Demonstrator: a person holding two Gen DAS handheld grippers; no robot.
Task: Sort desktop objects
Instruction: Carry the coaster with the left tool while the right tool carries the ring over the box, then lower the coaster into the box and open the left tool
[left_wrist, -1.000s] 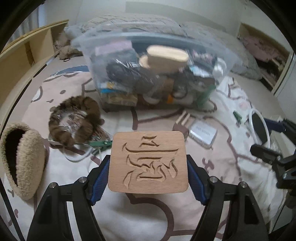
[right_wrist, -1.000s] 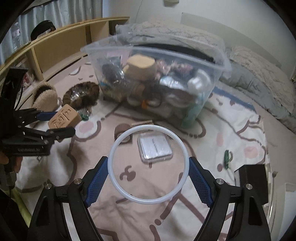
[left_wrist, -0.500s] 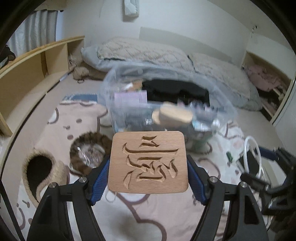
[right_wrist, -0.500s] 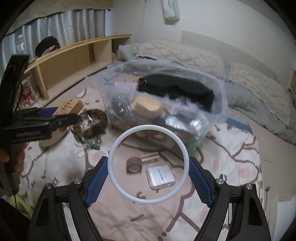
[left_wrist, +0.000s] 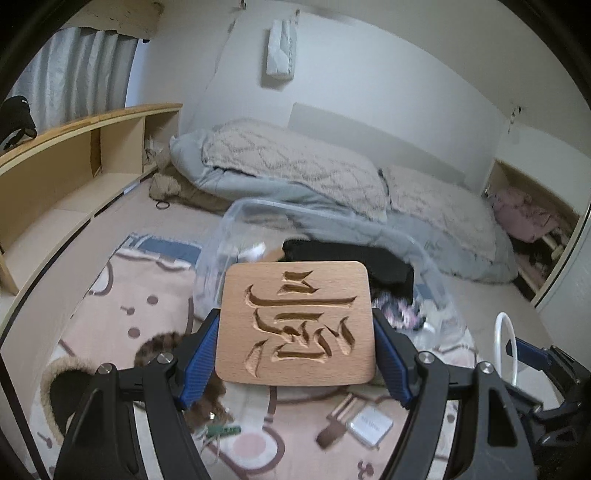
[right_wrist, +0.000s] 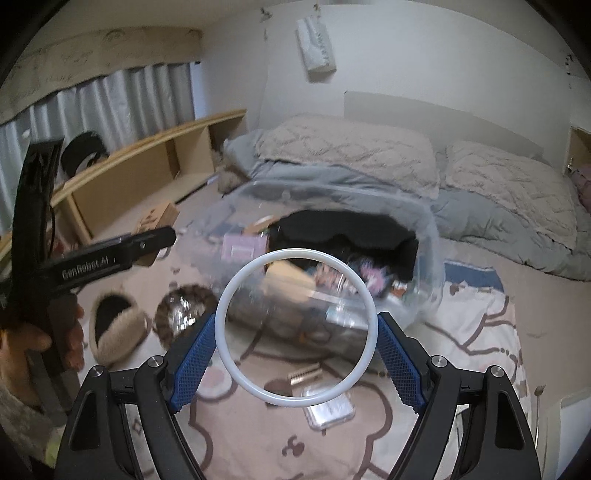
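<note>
Two carries in hand: left tongs (left_wrist: 295, 354) clamped on carved wooden block (left_wrist: 295, 325), right tongs (right_wrist: 295, 343) clamped on white ring (right_wrist: 295, 326), both held above the rug with clear bin (right_wrist: 424, 258) just ahead; next likely calls for release over it.

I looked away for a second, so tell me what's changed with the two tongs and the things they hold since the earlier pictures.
Both tongs have lifted: the clear storage bin and blanket items now sit lower in each view, with more wall and bedding showing. Nothing was grabbed or released. The left tongs still clamp the carved wooden block, and the right tongs still hold the white ring.
</note>
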